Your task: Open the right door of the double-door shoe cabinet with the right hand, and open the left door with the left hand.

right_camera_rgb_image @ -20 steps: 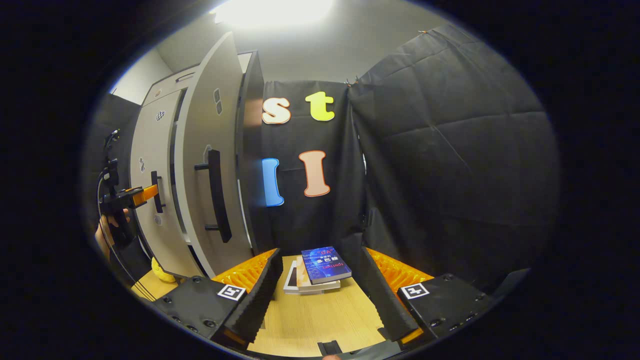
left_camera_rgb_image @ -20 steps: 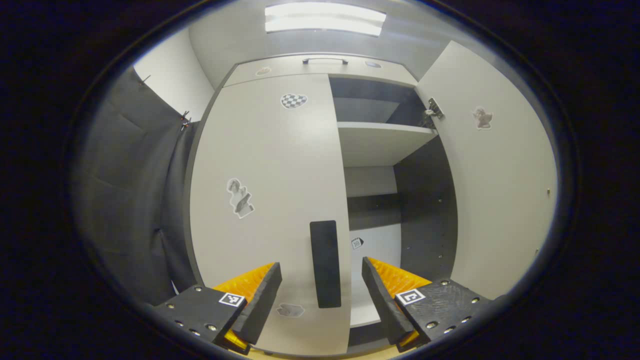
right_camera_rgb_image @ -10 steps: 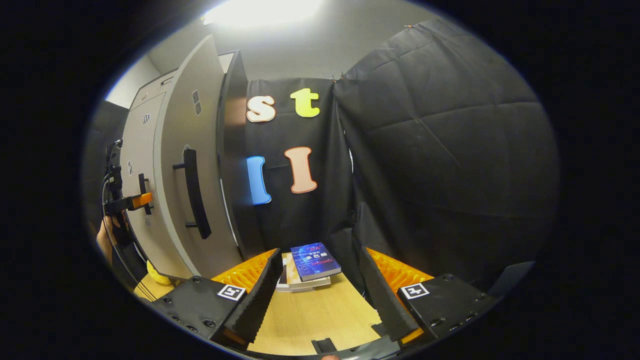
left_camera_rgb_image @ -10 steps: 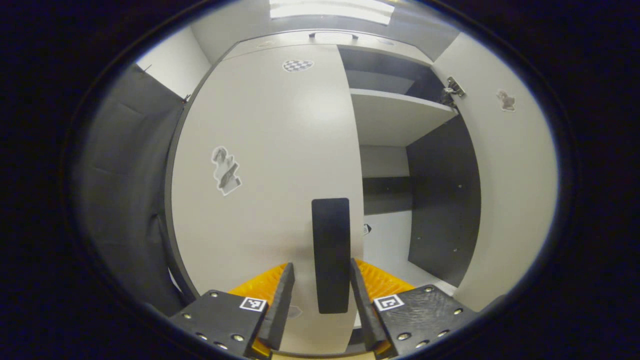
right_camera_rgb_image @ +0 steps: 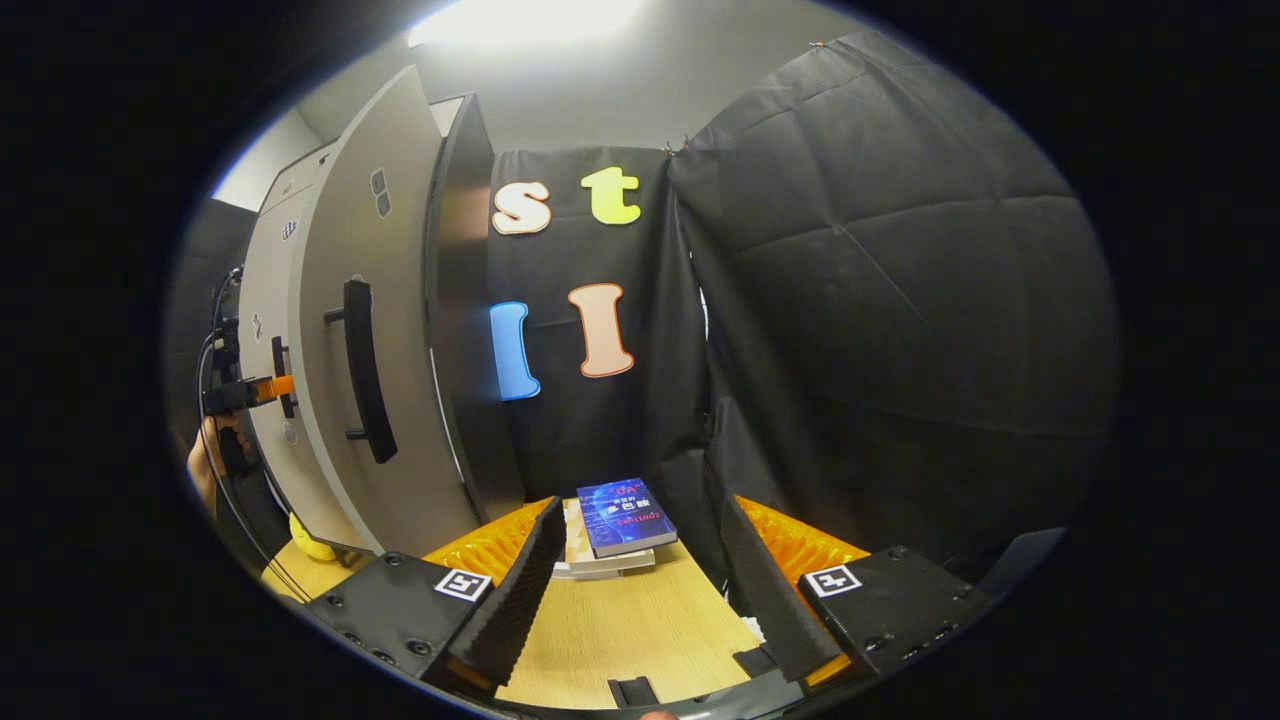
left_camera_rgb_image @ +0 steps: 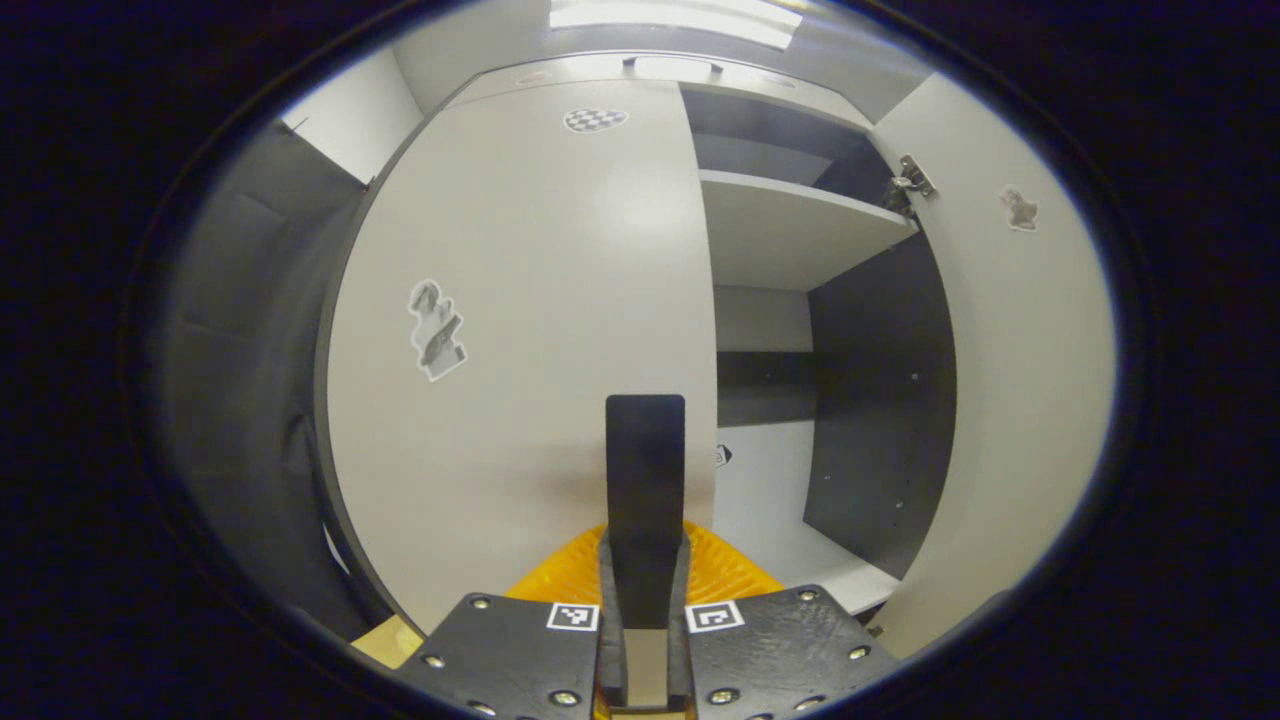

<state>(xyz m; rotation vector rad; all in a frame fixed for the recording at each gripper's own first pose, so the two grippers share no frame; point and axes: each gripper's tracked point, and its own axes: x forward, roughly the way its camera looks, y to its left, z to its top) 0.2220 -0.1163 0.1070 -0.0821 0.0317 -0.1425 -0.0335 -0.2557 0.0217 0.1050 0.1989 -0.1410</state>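
the left gripper [left_camera_rgb_image: 645, 590] is clenched on the black handle [left_camera_rgb_image: 645, 500] of the shoe cabinet's left door [left_camera_rgb_image: 520, 330], which sits flush and closed. beside that handle the right door [left_camera_rgb_image: 1010, 400] stands swung out, baring a pale shelf [left_camera_rgb_image: 790, 230] inside. the right gripper [right_camera_rgb_image: 635, 590] hangs released, fingers spread, away from the cabinet over a wooden table [right_camera_rgb_image: 640, 630], short of stacked books [right_camera_rgb_image: 615, 525].

The left gripper [left_camera_rgb_image: 645, 590] has both fingers pressed on the left door's handle [left_camera_rgb_image: 645, 480], pointing straight at the door. From the right gripper view, a hand [right_camera_rgb_image: 208, 462] holds it. The right gripper [right_camera_rgb_image: 640, 590] is spread wide, holding nothing, well right of the handle.
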